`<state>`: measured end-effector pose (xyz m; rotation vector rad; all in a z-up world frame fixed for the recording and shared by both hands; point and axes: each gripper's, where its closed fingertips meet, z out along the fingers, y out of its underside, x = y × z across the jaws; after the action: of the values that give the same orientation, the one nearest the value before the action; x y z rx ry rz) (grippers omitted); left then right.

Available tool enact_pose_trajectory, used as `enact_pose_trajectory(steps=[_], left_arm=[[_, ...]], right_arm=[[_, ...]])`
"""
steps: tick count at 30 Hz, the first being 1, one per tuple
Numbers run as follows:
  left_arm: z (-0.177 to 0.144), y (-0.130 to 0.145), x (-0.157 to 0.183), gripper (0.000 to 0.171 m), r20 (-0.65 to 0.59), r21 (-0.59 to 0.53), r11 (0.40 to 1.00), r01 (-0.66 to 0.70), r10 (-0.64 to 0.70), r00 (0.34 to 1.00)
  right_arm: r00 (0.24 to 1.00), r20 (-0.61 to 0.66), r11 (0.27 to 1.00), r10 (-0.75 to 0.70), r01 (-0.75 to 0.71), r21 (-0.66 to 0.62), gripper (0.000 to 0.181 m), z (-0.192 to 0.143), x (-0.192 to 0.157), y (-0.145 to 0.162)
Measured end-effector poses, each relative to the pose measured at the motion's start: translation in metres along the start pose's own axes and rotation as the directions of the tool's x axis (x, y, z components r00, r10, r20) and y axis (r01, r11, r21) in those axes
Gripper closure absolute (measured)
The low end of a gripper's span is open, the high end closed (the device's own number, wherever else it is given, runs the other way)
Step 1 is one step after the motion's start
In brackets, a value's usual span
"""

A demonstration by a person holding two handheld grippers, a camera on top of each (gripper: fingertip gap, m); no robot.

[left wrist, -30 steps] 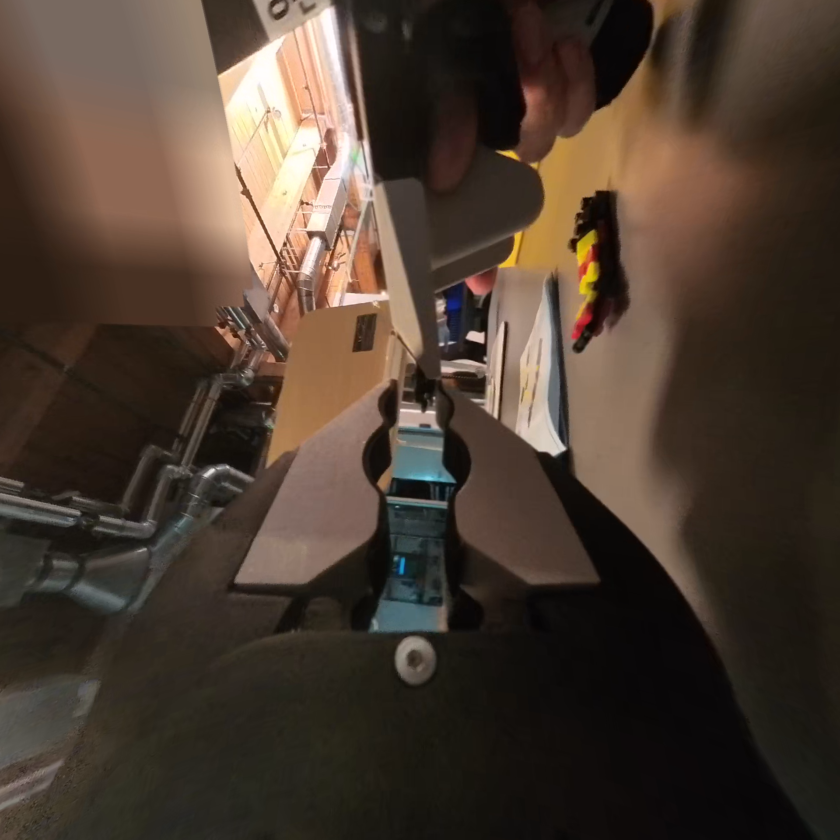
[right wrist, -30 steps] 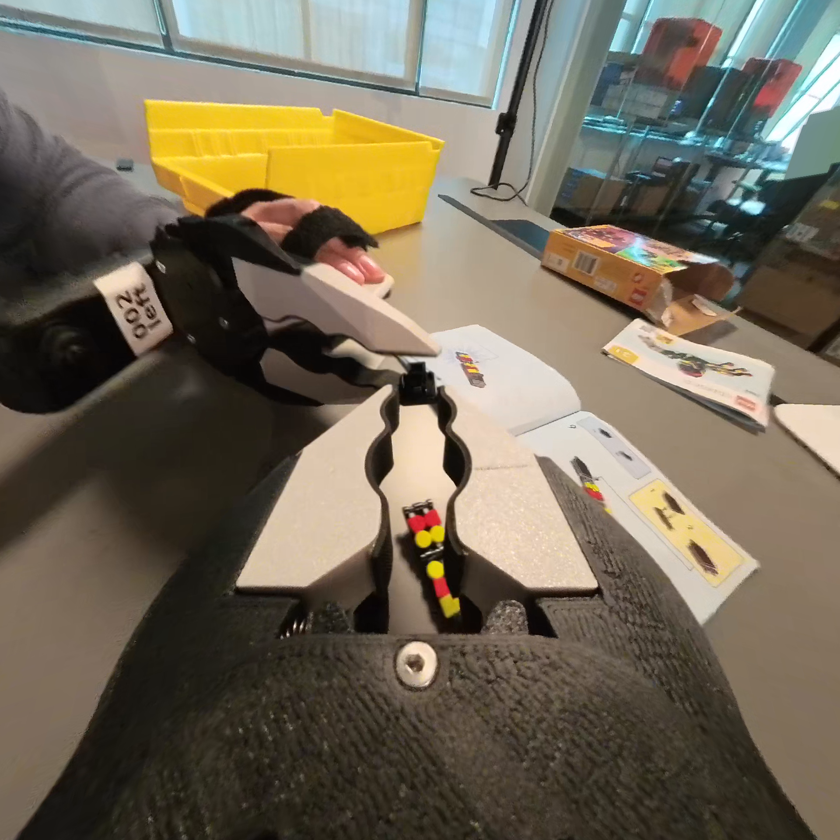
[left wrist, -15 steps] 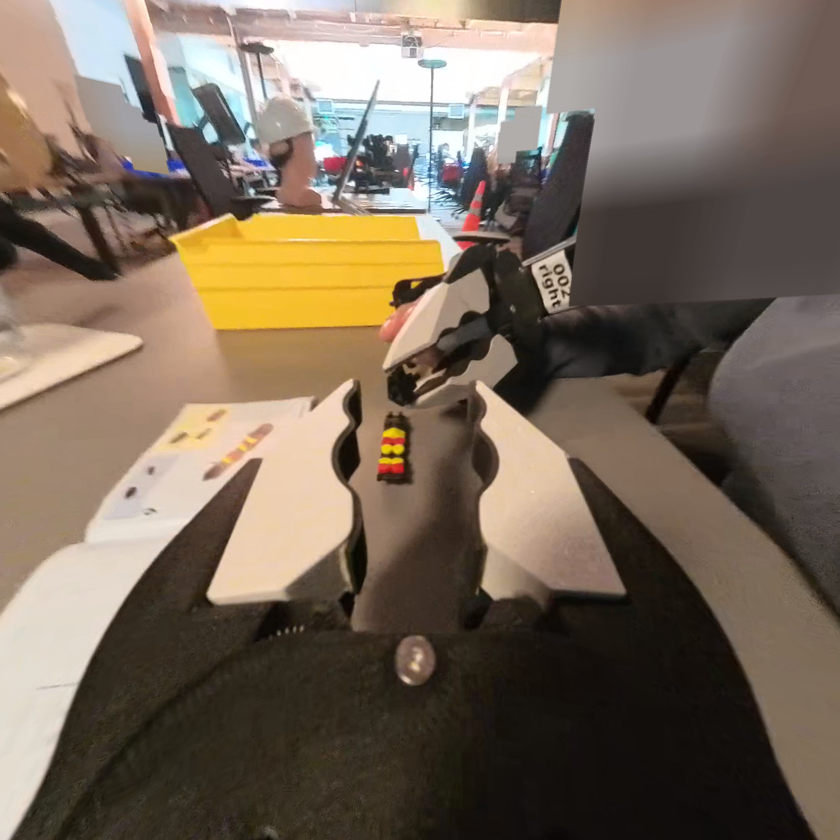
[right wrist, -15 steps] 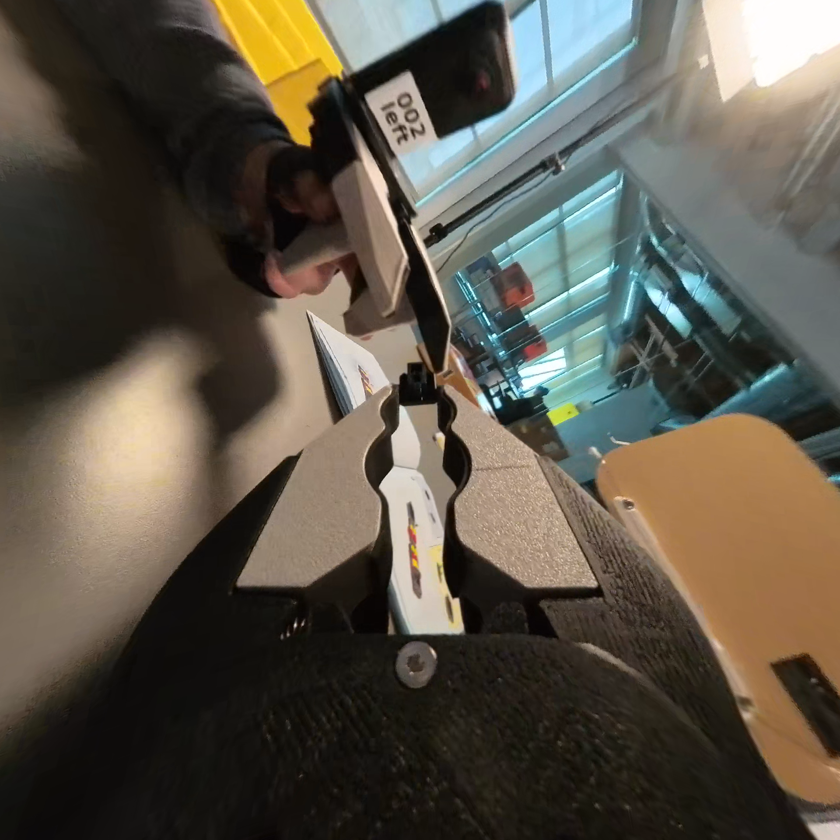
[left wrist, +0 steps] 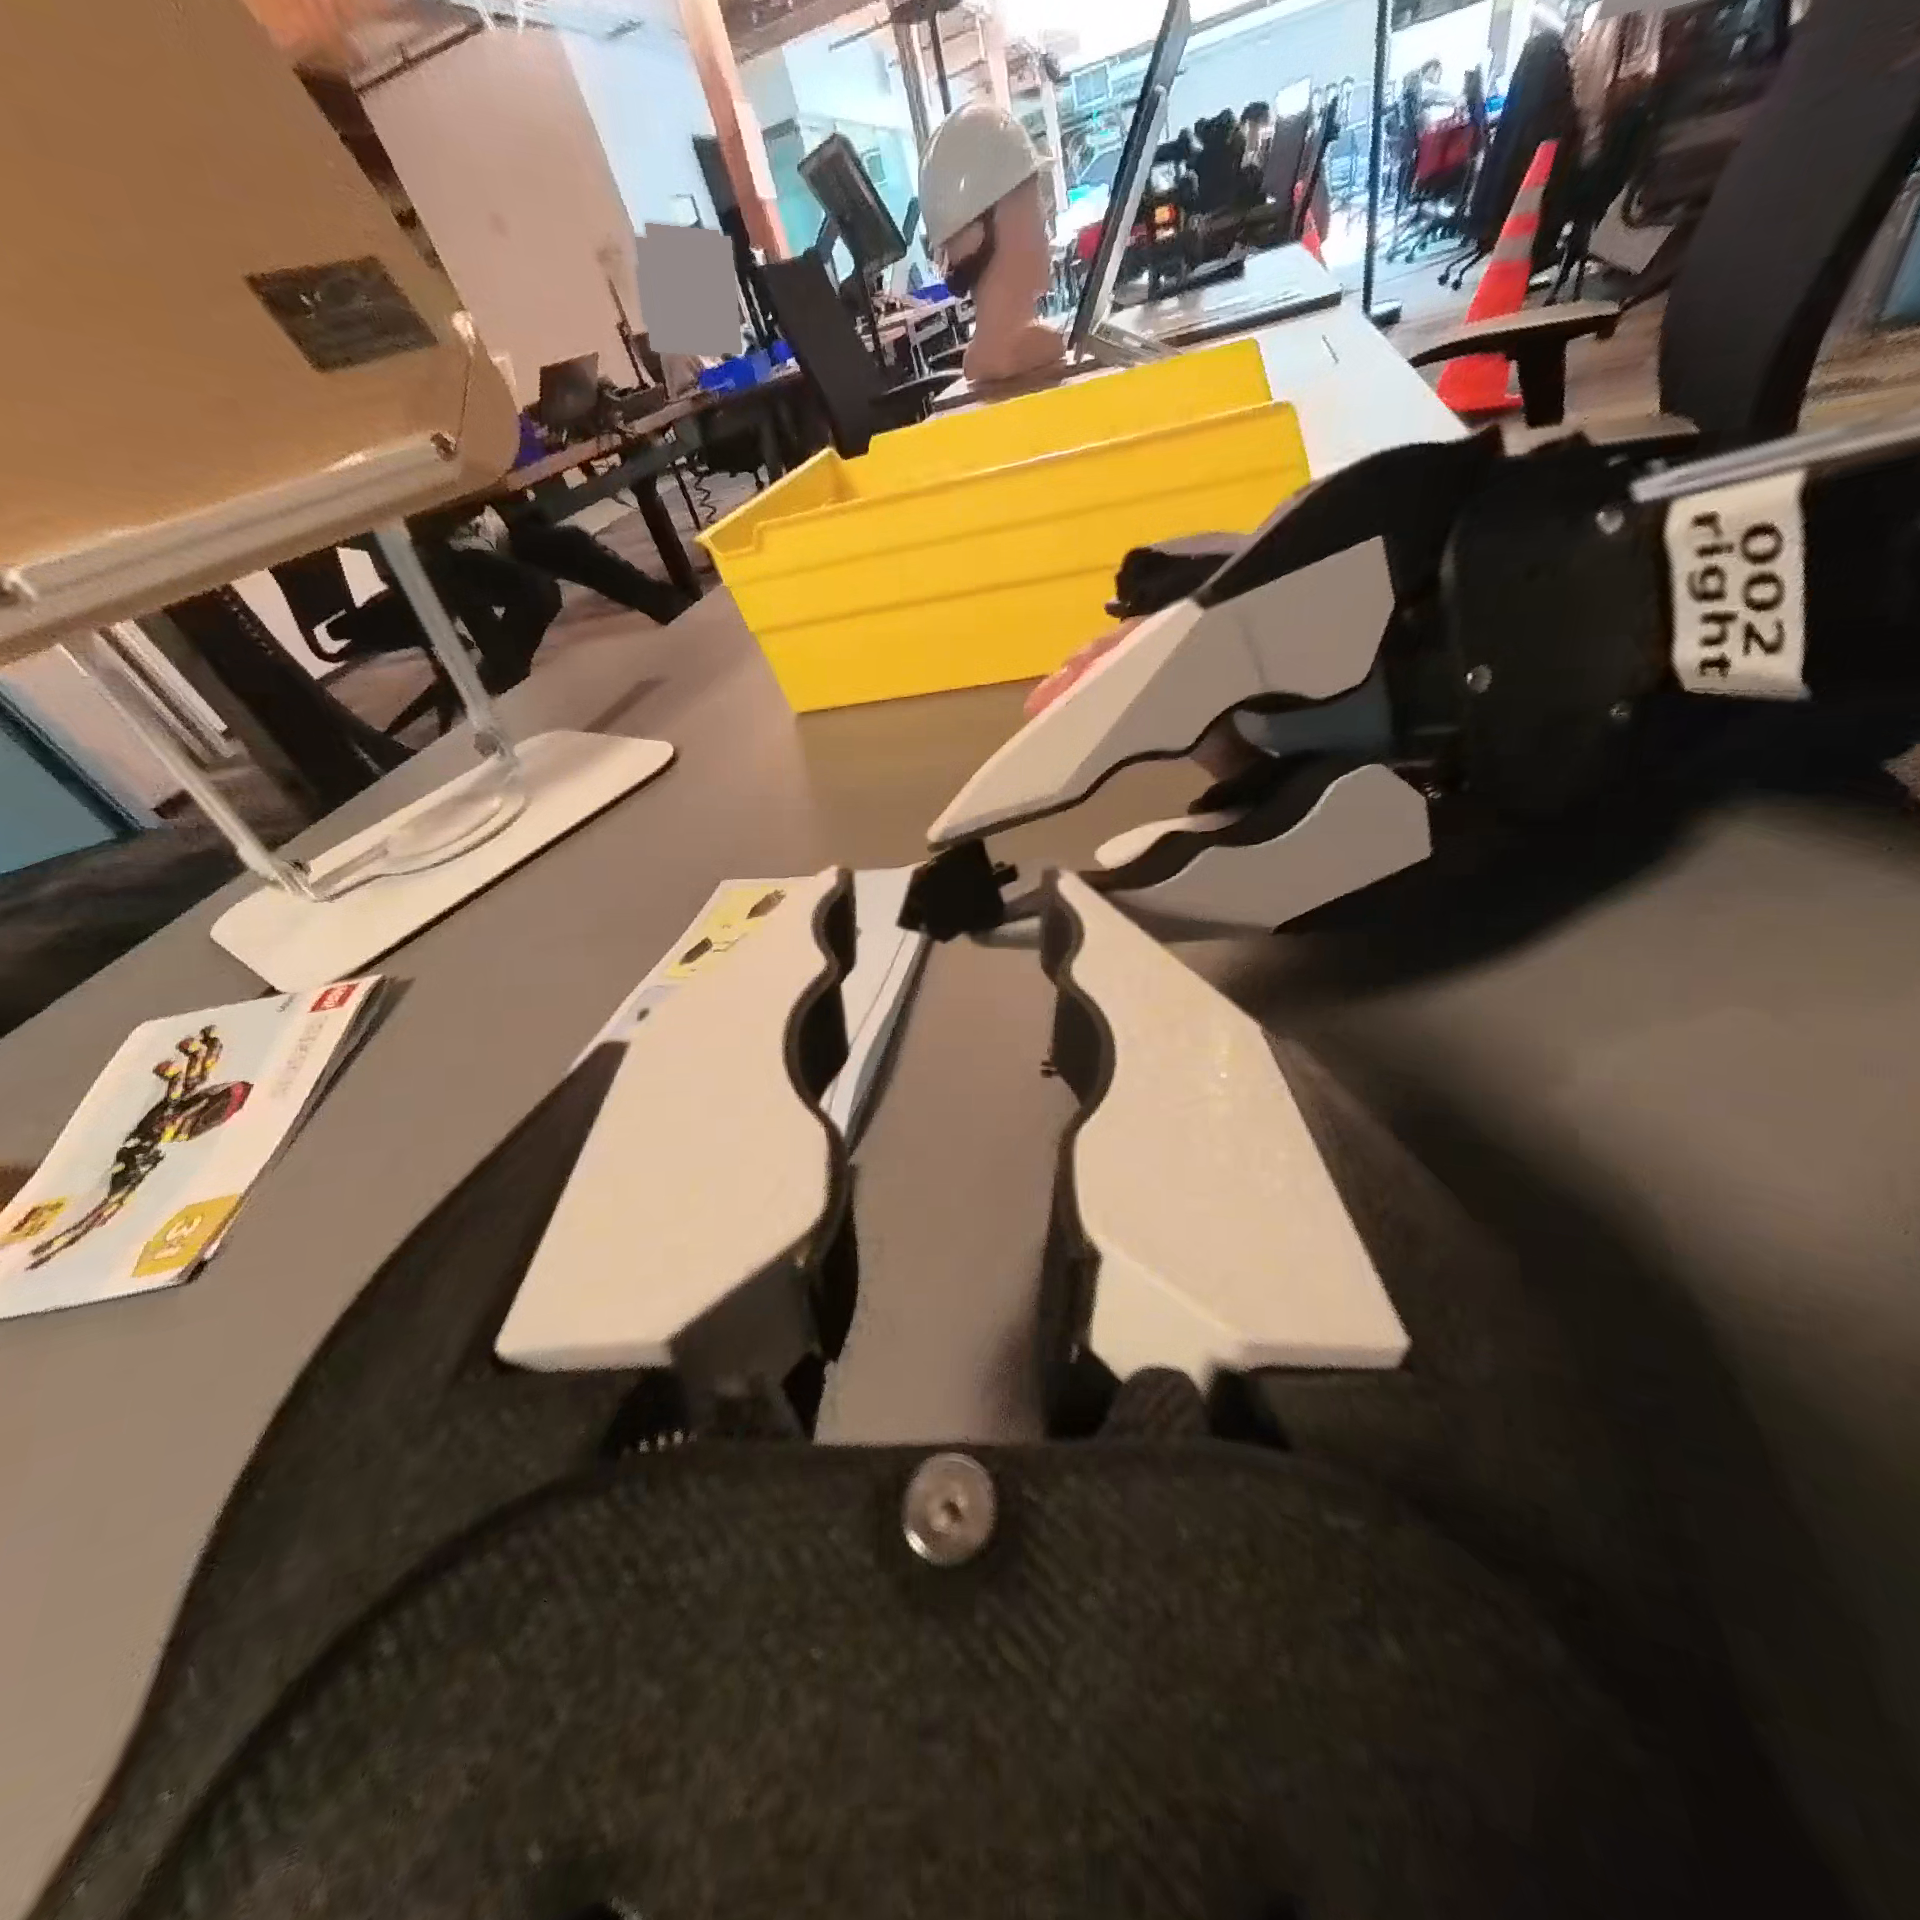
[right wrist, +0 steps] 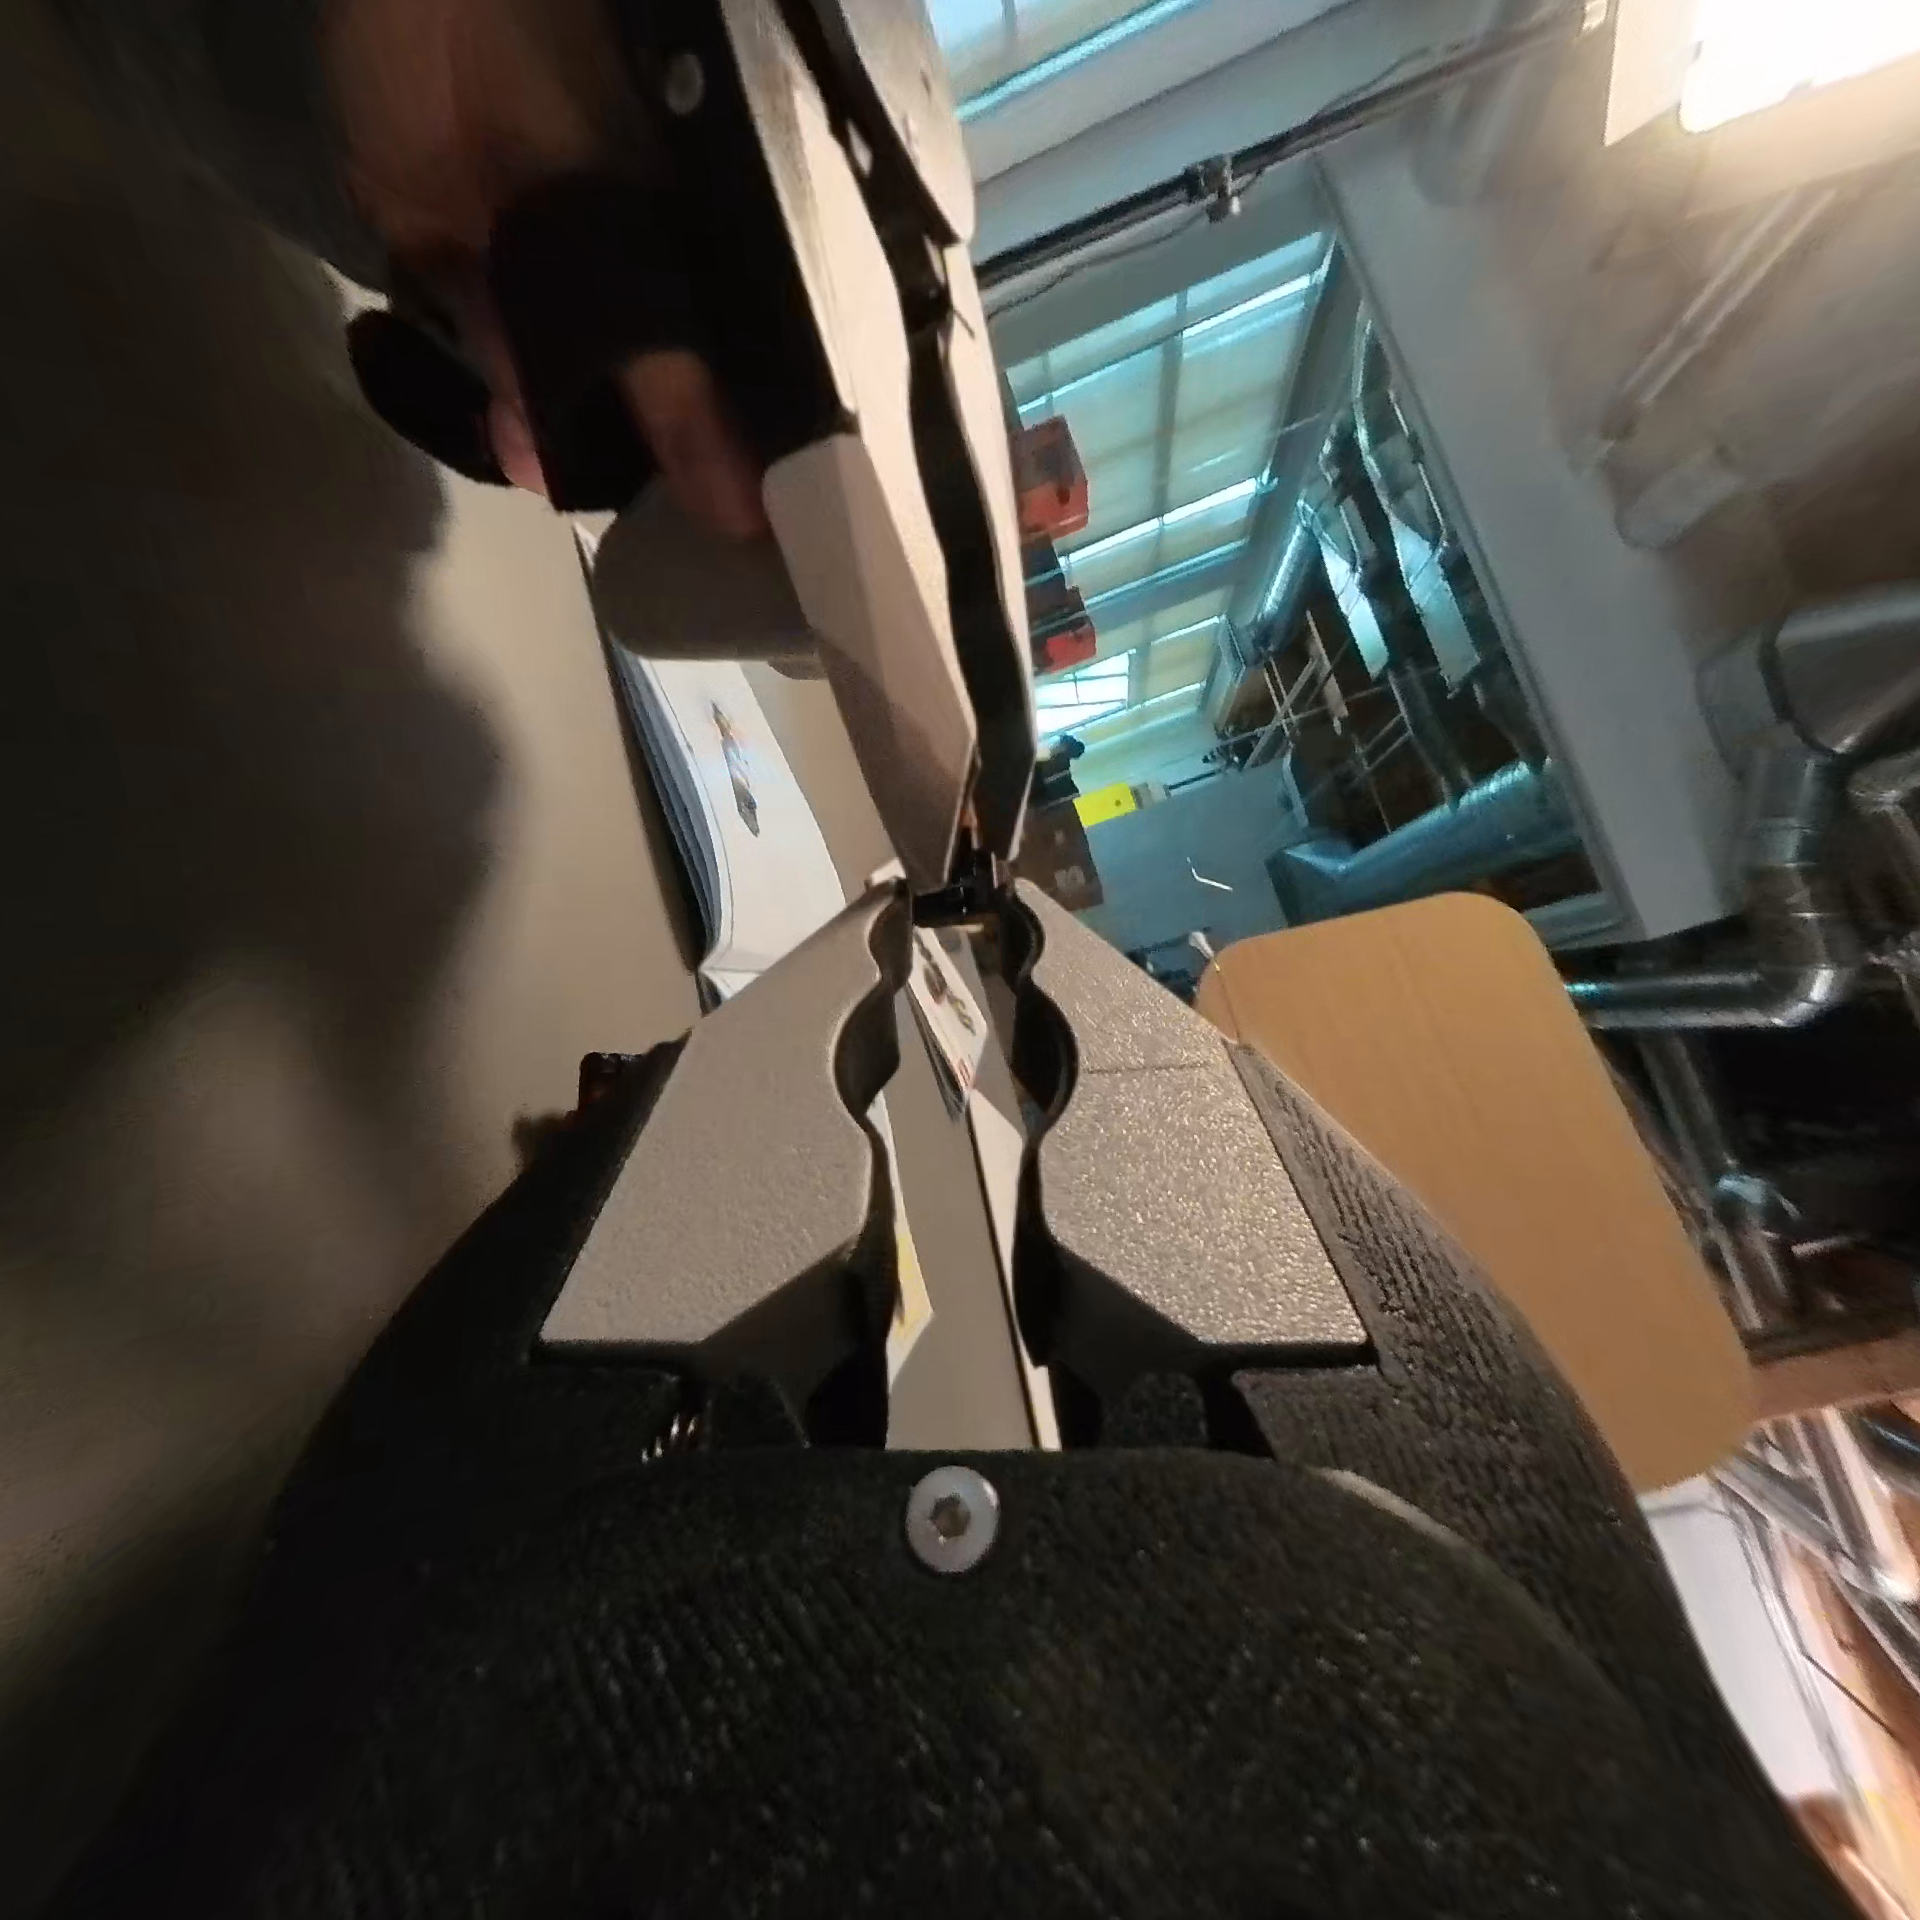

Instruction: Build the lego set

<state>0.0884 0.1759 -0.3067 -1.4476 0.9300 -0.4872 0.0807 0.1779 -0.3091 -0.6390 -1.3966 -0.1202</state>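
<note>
**Both grippers meet at one small black brick**

The right gripper (right wrist: pixel 956 902) has its fingers clamped on a black lego piece (left wrist: pixel 951 902) above the counter (left wrist: pixel 499 997). The left gripper (left wrist: pixel 945 899) has its fingers apart, tips flanking that piece. An open instruction booklet (left wrist: pixel 727 935) lies just beneath; a yellow bin (left wrist: pixel 1018 582) sits farther back.

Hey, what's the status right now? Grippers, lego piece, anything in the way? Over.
Right gripper shut on small black lego piece. Left gripper open, fingertips either side of that piece. Instruction booklet flat on table beneath.

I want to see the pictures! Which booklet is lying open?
The booklet partly under the left gripper lies open, its pages showing; the other booklet, far left, is closed.
</note>
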Motion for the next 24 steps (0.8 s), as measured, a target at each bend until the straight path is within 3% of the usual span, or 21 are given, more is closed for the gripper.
enact_pose_trajectory(steps=[11, 20, 24], left_arm=[[0.0044, 0.0081, -0.0060, 0.149, 0.009, -0.050, 0.991, 0.127, -0.126, 0.992], [0.0064, 0.0083, -0.0025, 0.152, -0.016, -0.058, 0.977, 0.203, -0.205, 0.979], [0.0078, 0.0099, 0.0010, 0.160, -0.021, -0.079, 0.978, 0.195, -0.197, 0.980]], right_arm=[[0.989, -0.047, 0.985, -0.144, 0.138, -0.104, 0.168, 0.0048, 0.0005, 0.0073], [0.925, -0.077, 0.916, -0.373, 0.354, -0.187, 0.169, 0.0064, 0.0006, 0.0008], [0.943, -0.060, 0.935, -0.326, 0.312, -0.169, 0.169, 0.0071, -0.0024, 0.0024]])
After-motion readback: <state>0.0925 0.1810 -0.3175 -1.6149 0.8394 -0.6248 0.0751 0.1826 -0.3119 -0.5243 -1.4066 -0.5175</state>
